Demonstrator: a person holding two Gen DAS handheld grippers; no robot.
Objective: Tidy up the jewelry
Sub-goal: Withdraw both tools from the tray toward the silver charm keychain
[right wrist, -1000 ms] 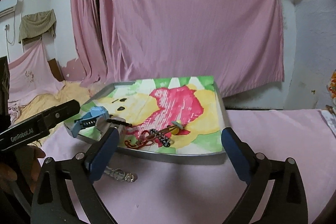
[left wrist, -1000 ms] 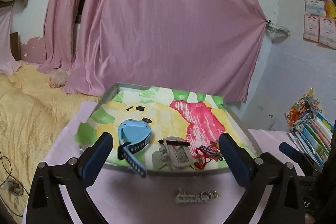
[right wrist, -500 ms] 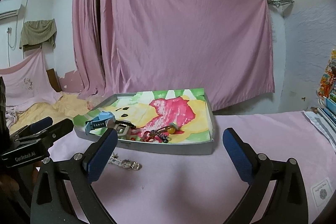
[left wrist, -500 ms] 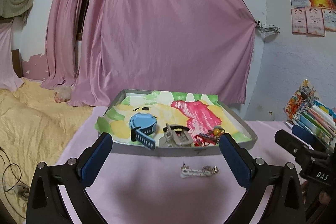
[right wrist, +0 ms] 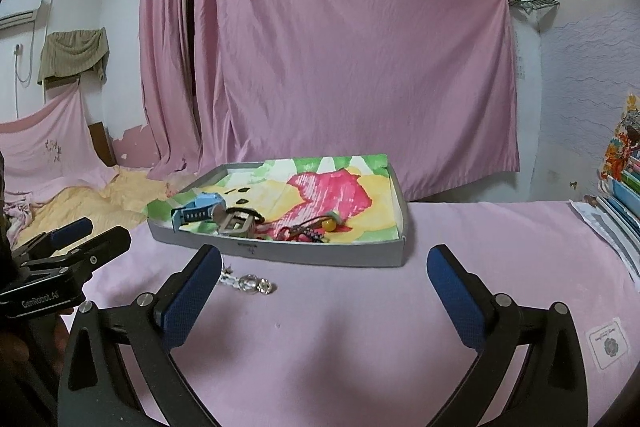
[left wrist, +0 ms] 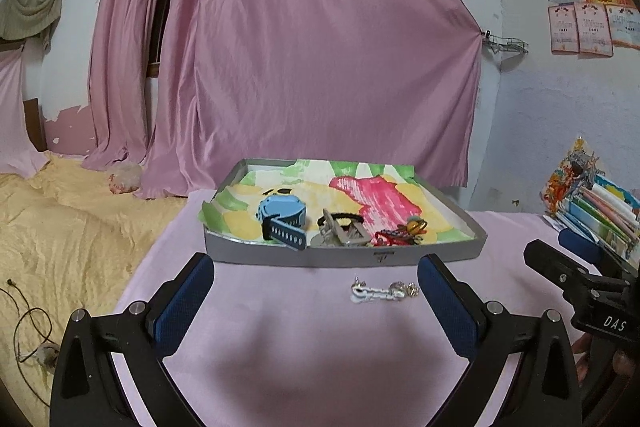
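Both of your grippers have pulled back from the tray since a second ago, so the tray now sits farther up in each view and more of the pink table shows in front of it.

From the left wrist, your left gripper (left wrist: 316, 297) hangs above the pink table (left wrist: 304, 355) with its blue pads spread wide and nothing between them. The grey tray (left wrist: 344, 255) lies beyond the fingertips, toward the far edge of the table, lined with a bright cartoon picture. Along the tray's near edge you have a blue watch (left wrist: 282, 217) on the left, a silver clasp piece with a black band (left wrist: 342, 229) in the middle, and a red cord tangle with an orange bead (left wrist: 402, 233) on the right. A white and silver bracelet (left wrist: 382, 293) lies on the table just in front of the tray's near wall, close to your right-hand pad but apart from it. Your right gripper (left wrist: 576, 263) shows at the right edge, and books (left wrist: 600, 211) are stacked at the table's right end.

From the right wrist, your right gripper (right wrist: 324, 281) is also held wide and empty over the table (right wrist: 360, 347). The tray (right wrist: 320, 254) lies ahead and a little left, with the watch (right wrist: 200, 211), clasp piece (right wrist: 236, 221) and cord tangle (right wrist: 312, 229) along its near edge. The bracelet (right wrist: 250, 282) rests on the table just beside your left-hand pad, partly hidden by it. Your left gripper (right wrist: 80, 239) reaches in from the left edge.
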